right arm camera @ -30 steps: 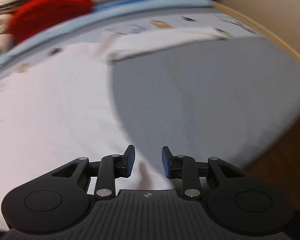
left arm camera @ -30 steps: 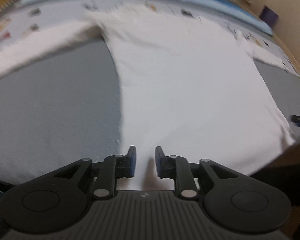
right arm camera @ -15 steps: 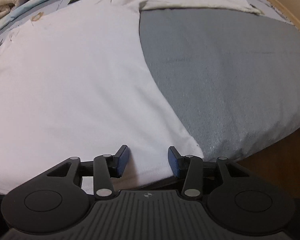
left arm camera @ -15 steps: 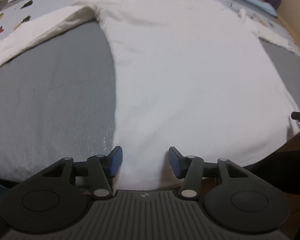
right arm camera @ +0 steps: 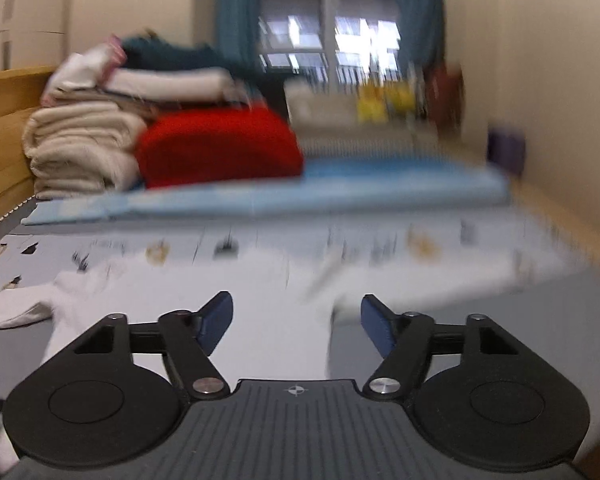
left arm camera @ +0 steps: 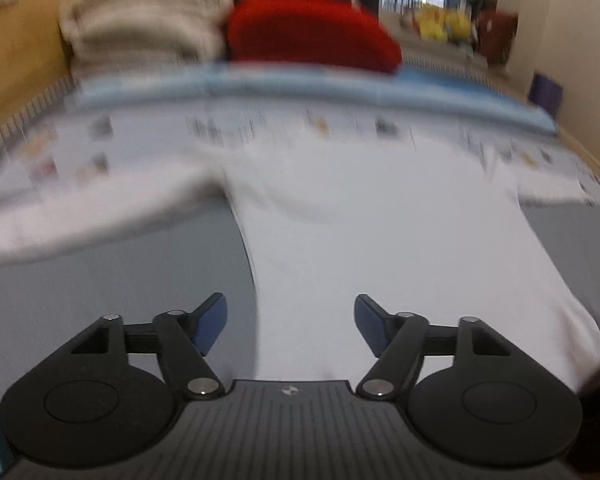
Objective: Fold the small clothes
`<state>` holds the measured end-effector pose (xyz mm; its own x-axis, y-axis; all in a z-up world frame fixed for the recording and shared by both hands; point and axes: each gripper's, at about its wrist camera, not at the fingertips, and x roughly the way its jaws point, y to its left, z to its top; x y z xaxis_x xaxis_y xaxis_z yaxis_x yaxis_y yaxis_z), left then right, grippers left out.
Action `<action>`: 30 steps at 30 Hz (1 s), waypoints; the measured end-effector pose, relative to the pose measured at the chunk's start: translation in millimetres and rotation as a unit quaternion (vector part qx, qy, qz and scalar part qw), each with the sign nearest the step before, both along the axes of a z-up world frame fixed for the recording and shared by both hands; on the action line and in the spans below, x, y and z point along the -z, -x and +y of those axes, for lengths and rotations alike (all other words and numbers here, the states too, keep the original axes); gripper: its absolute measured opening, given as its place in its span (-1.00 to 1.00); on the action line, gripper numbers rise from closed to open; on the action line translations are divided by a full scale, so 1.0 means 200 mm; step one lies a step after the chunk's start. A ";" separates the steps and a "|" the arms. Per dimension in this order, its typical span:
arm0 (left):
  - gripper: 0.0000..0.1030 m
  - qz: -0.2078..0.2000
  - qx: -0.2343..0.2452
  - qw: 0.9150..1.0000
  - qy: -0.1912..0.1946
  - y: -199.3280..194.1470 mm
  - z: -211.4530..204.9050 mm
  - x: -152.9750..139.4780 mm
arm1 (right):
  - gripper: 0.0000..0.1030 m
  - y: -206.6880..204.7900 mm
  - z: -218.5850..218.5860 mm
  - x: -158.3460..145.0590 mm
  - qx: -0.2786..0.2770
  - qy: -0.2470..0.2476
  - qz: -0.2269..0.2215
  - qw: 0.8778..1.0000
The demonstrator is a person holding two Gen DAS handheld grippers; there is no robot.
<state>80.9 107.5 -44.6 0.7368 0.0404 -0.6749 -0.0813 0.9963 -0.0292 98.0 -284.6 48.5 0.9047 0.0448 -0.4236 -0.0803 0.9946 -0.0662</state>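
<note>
On the grey cover [left arm camera: 100, 280], a white shirt [left arm camera: 380, 248] is seen spread flat with sleeves out, while the left gripper [left arm camera: 290, 322] and right gripper [right arm camera: 296, 322] are both held above it, fingers spread wide and nothing pinched, beyond which a red bundle [right arm camera: 216, 148] is stacked.

We can read no text, number or brand anywhere. The printed sheet [left arm camera: 228, 128] along the far edge of the bed carries small dark and coloured marks, but they are too blurred for us to make out. A small round emblem sits on the ribbed body of each tool; we find no letters in it.
</note>
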 end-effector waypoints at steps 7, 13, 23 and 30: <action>0.66 -0.058 -0.017 0.996 -0.070 -0.14 0.05 -0.25 | 0.42 -0.18 -0.11 0.05 0.032 -0.045 -0.030 0.998; 0.66 -0.082 -0.032 0.991 -0.098 -0.49 0.26 -0.32 | 0.42 -0.28 -0.04 0.09 0.045 -0.057 -0.025 0.997; 0.49 -0.055 -0.099 0.993 -0.031 -0.68 0.57 -0.17 | 0.42 -0.28 -0.02 0.12 0.053 -0.030 -0.017 0.998; -0.05 -0.041 -0.154 0.987 0.023 -0.74 0.84 -0.17 | 0.41 -0.38 0.05 0.13 0.051 0.004 0.012 0.999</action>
